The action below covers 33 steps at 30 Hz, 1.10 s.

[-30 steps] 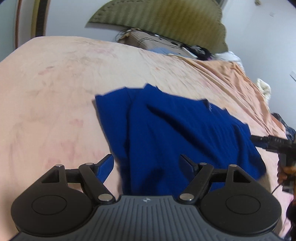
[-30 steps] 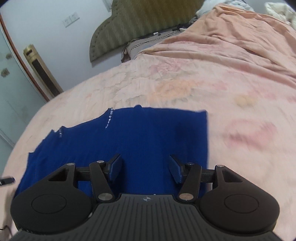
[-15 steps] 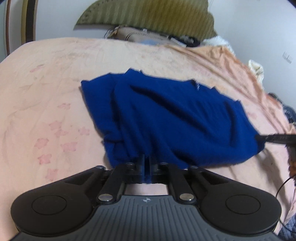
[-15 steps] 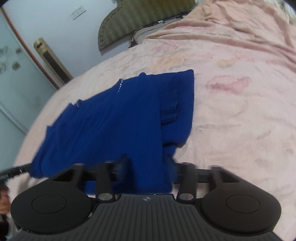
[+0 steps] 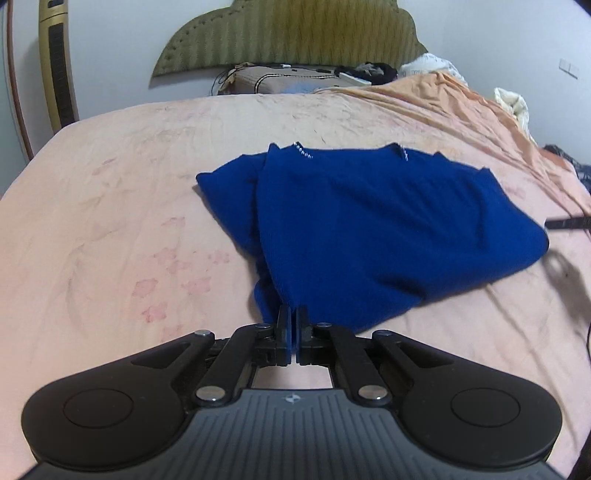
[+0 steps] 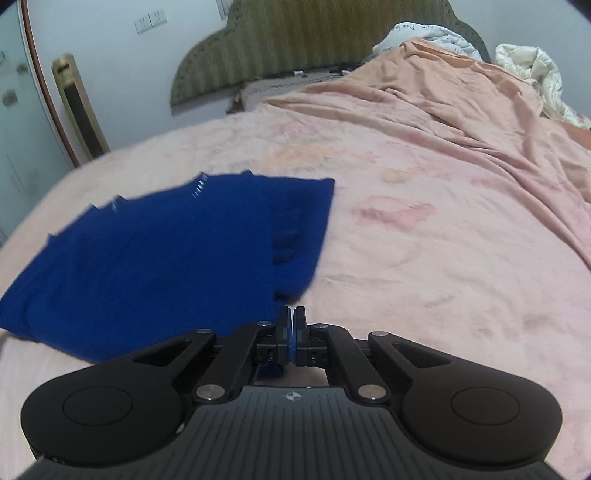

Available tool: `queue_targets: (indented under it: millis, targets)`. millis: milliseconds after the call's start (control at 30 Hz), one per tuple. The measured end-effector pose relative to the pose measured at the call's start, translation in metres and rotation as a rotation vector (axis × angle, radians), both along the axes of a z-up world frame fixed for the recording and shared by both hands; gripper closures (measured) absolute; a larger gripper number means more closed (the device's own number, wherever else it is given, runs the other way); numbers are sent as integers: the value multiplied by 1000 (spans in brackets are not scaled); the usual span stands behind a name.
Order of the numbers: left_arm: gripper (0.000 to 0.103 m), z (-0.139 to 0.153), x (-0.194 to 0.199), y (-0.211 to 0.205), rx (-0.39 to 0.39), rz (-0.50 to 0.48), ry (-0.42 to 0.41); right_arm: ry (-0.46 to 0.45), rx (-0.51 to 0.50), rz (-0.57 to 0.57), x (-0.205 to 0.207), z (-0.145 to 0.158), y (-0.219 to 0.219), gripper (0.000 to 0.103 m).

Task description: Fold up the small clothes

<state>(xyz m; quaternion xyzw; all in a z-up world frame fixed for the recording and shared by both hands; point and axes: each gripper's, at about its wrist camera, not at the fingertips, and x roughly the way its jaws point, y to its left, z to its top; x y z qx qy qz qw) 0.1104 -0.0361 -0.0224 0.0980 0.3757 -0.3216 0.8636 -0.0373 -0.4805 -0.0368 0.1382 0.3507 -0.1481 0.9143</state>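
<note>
Black-fingered, our left gripper (image 5: 292,322) clamps the near hem of the blue knit top (image 5: 376,236) while our right gripper (image 6: 291,322), just closed, pinches its other near corner; the top lies mid-bed on the pink sheet (image 5: 110,206), toward the green headboard (image 5: 288,33)

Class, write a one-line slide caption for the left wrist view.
Left tongs shut on the near hem of a dark blue knitted garment lying on a pink floral bedsheet.
</note>
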Motion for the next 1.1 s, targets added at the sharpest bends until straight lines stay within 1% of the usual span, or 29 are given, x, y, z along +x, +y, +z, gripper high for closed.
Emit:
queue_targets:
  millis: [67,100,133,200,233,333,400,467,500,567,633,667,733,800,833,900,1000,1067,1100]
  targets:
    - [101,0,1,3,20,4,-26,-20,-11,-17,-1,4,3,102]
    - [101,0,2,4,28,0,-28,-36,-29,-27,-1,8,6,88]
    - [101,-1,2,3,34,-18,-24,-53,-36,-22,1,12,9,90]
    - [101,0,0,1,62,-25,-42,-85,-25,22,7,19,15,89]
    - [100,3,-1,0,62,-26,-52,-91,-18,49,12,20,20,81]
    - [99,20,0,0,11,-1,-85,-81,-36,134,35,18,40,65]
    - [99,33,4,-3,-14,30,-115,-68,-55,175,53,13,52,63]
    - [98,46,8,-10,-37,57,-154,-49,-46,198,73,8,57,63]
    - [96,50,11,-16,-56,60,-154,-43,-39,202,83,6,59,63]
    - [94,54,18,-31,-90,54,-128,-21,-46,196,99,-1,59,63]
    - [87,49,22,-53,-88,23,-112,16,-95,159,110,-10,59,63]
    - [85,44,23,-64,-70,19,-118,30,-121,138,112,-14,57,63]
    - [71,32,25,-83,-33,19,-120,37,-140,83,111,-20,48,62]
    - [70,17,29,-95,-12,21,-90,18,-115,24,104,-17,43,61]
    - [70,10,31,-99,-4,19,-71,0,-105,18,98,-14,45,58]
    - [69,-4,30,-105,26,20,-56,-34,-103,39,89,-10,56,54]
    - [69,-17,26,-102,69,25,-64,-46,-118,98,75,-9,82,50]
    - [70,-20,23,-98,79,26,-70,-17,-149,145,74,-15,98,47]
    - [70,-20,21,-95,82,27,-72,5,-179,155,71,-19,106,43]
